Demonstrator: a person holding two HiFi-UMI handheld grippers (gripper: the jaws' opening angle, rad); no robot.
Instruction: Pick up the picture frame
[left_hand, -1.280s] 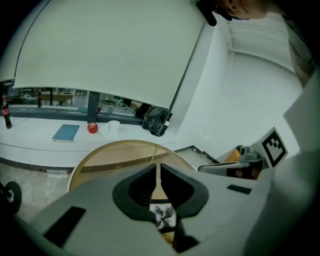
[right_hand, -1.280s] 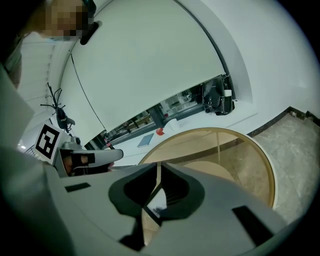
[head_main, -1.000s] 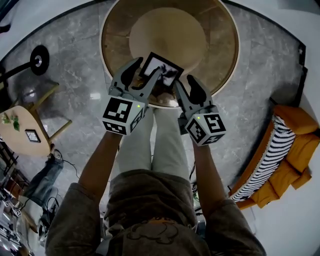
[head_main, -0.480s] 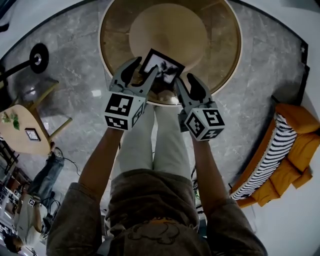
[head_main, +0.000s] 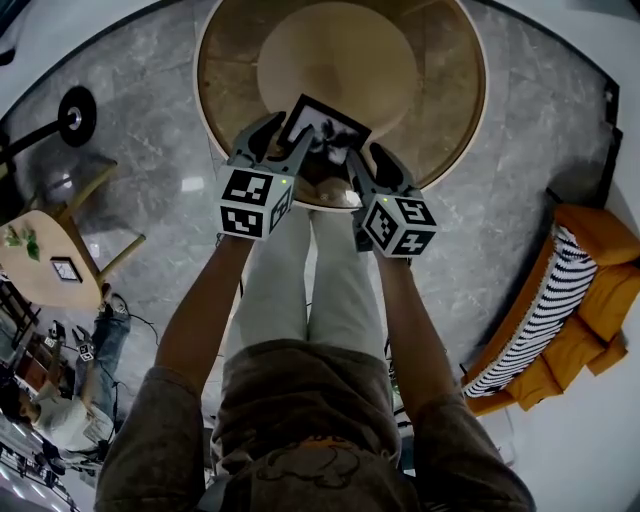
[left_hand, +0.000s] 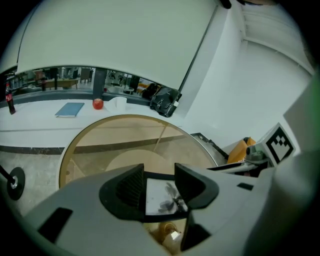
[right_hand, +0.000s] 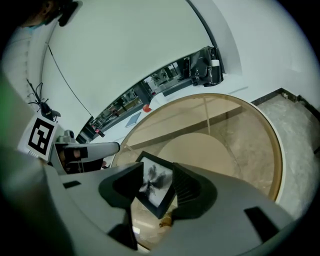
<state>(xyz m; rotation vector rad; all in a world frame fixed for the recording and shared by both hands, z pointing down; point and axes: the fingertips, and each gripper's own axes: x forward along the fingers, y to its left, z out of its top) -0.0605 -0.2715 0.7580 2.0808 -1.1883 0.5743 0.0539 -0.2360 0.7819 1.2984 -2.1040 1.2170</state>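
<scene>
picture frame (head_main: 325, 125): between grippers | left gripper (left_hand: 159, 175): wide, closing, frame edge seemingly inside jaws, unpressed | right gripper (right_hand: 156, 171): wide, likewise

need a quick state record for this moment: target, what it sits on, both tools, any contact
target: picture frame, black border, pale print with a dark motif
support: round glass-top table; frame near the person's edge
left tool: jaws apart and closing; frame shows in the gap, pads not on it
right tool: jaws apart; frame shows in the gap, pads not on it
contact: none visible
status: frame not yet picked up
</scene>
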